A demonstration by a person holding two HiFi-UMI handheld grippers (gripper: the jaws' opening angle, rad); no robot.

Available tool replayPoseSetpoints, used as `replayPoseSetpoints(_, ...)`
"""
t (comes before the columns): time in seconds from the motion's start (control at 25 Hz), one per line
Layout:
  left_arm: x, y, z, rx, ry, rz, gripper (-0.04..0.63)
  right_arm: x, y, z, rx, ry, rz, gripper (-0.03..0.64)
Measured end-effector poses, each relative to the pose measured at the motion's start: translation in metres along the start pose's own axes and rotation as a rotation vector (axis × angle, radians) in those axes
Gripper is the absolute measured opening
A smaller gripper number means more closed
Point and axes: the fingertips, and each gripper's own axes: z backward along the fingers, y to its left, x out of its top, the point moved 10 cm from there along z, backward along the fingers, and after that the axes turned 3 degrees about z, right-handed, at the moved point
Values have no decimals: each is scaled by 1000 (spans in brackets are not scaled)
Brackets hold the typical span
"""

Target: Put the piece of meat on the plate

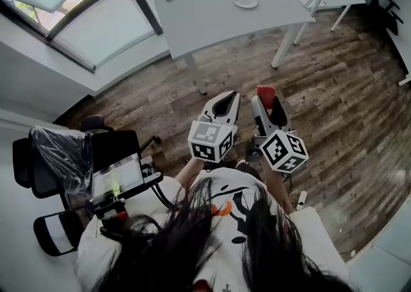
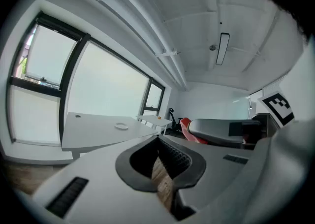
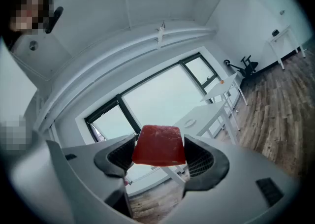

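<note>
My right claw [image 3: 159, 150] is clamped on the piece of meat [image 3: 158, 144]. The meat is a red block held between the two pads, at the centre of the right gripper view. In the head view it shows just right of the centre, above the wooden floor [image 1: 334, 92]. My left claw [image 2: 158, 142] has its jaws together, and nothing is between them. The plate [image 1: 245, 0] lies on the grey worktop [image 1: 205, 18] at the upper middle of the head view, well apart from both claws.

Plate [image 1: 245, 0] on table [image 1: 205, 21] ahead
</note>
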Motion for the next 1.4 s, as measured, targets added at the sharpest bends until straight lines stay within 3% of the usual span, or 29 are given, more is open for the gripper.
replayPoseSetpoints(0.4, 3, -8, -7, -42, 5, -74, 5, -3, -6, -8, 63, -20, -223, 313)
replayPoseSetpoints(0.96, -1, -2, -9, -30, 21, -68, 6, -7, -9, -12, 49, -6, -218, 313)
replayPoseSetpoints(1.4, 11, 49, -10, -47, 27, -65, 5, -20, 12, -53, 29, -34, -294, 314)
